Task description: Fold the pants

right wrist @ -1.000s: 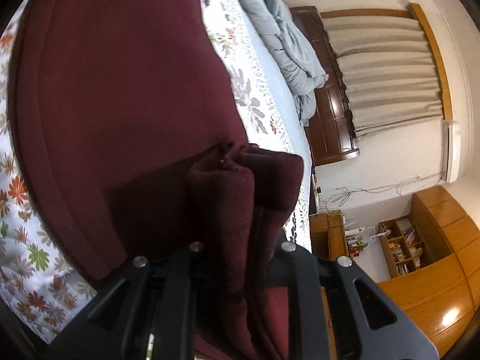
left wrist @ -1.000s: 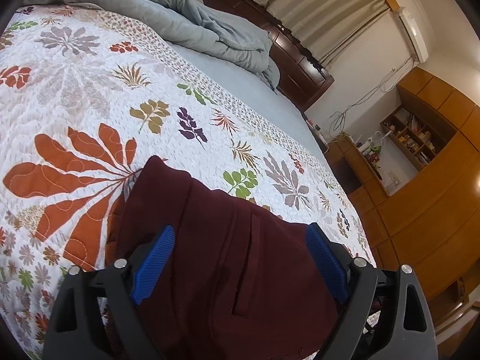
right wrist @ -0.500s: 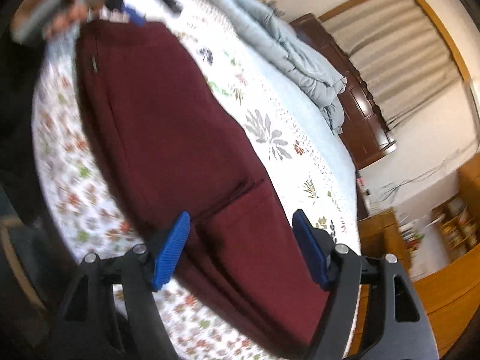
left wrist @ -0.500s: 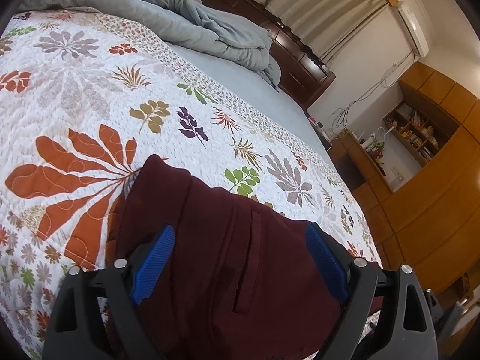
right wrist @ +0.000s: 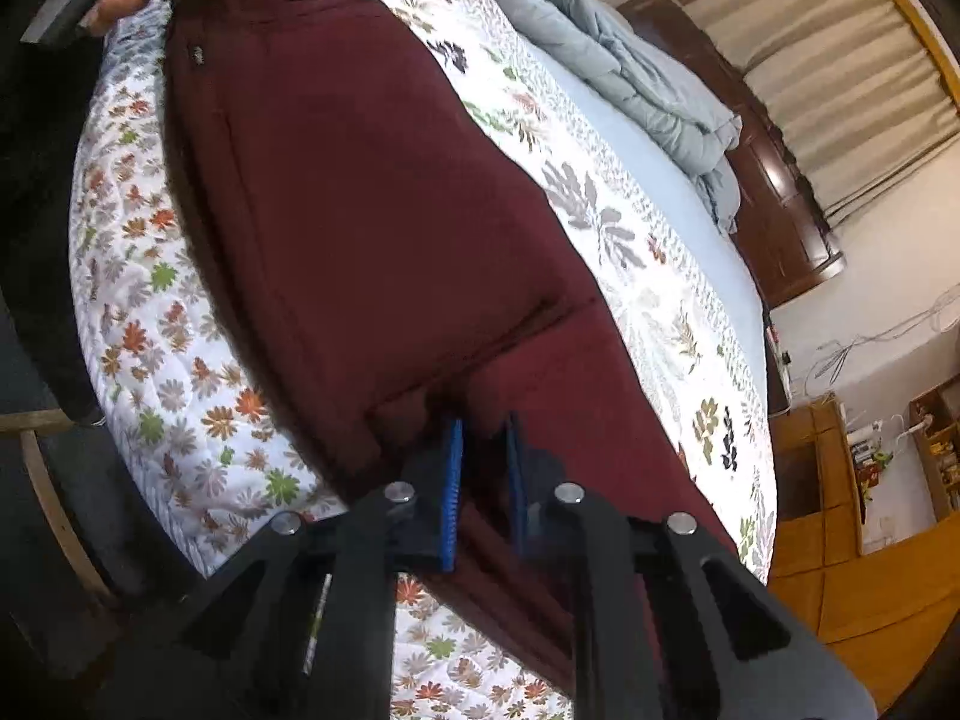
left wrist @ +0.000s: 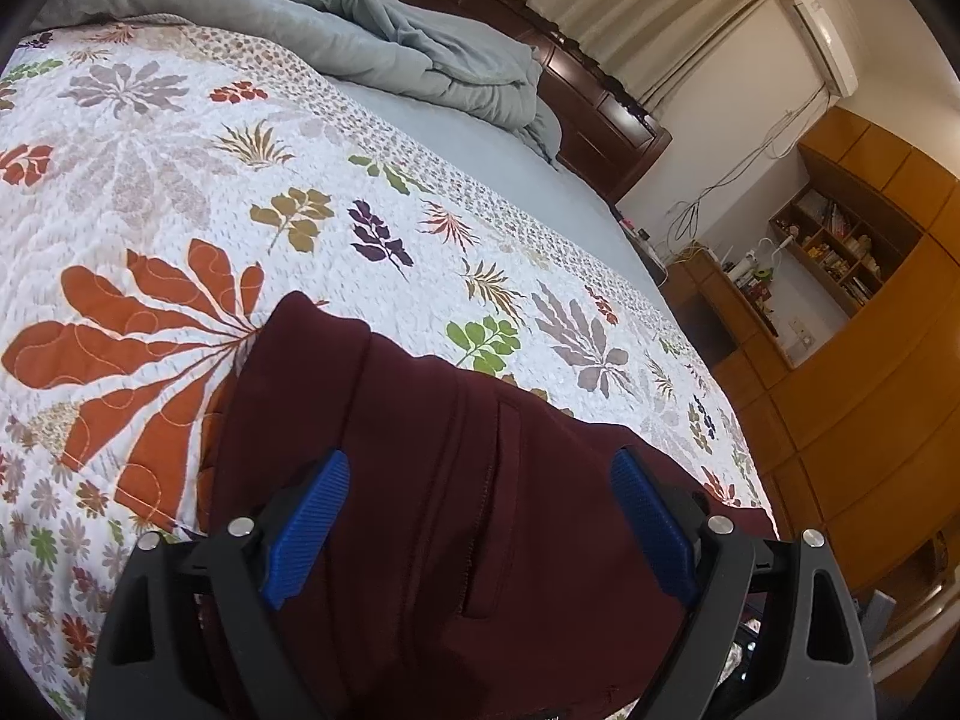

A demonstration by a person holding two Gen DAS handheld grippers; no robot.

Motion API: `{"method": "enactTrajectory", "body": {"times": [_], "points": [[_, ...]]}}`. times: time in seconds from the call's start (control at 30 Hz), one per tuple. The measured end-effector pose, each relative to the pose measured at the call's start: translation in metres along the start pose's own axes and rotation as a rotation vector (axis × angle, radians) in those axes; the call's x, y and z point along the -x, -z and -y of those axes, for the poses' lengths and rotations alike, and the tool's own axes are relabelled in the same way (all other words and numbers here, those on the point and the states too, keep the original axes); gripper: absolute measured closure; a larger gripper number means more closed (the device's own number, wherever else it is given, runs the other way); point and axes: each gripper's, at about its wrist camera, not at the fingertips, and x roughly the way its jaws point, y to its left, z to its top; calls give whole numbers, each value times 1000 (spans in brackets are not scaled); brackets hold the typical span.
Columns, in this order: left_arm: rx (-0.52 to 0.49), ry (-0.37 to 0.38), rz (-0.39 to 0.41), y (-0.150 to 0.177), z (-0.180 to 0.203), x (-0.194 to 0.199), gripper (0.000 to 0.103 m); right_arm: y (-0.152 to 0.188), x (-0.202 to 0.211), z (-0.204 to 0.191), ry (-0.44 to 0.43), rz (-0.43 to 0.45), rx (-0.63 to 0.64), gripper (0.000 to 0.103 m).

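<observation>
Right hand-held gripper [right wrist: 485,480]: 1 s ago it was clamped on a bunched fold of the maroon pants [right wrist: 360,192]; it let go, spread wide, and its jaws have just been closing to a narrow gap. Whether cloth is pinched between the pads can't be told.

Left hand-held gripper [left wrist: 480,522]: jaws wide apart over the waist end, not pressing, unchanged.

Pants lie lengthwise along the bed's near edge on the quilt [left wrist: 180,138]. Judged: fold released, regrasp pending.

Matls: pants = soft, matte knit w/ seamed pocket; quilt = stitched, leaf print; duvet [left wrist: 372,30] = grey, rumpled.
</observation>
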Motion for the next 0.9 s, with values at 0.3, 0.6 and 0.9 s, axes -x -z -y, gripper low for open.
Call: {"method": "enactTrajectory", "body": {"times": [0.3,0.6,0.9], "points": [[-133,95,43,1,67,7,14,4,-2,-16,3,16,-13,85],[-211,476,-192,39,204,-70,14,67,63,91,83,49,-371,63],[-148,433,-429,88,224,-167,16,155,13,143,-203,-190,-819,64]]}}
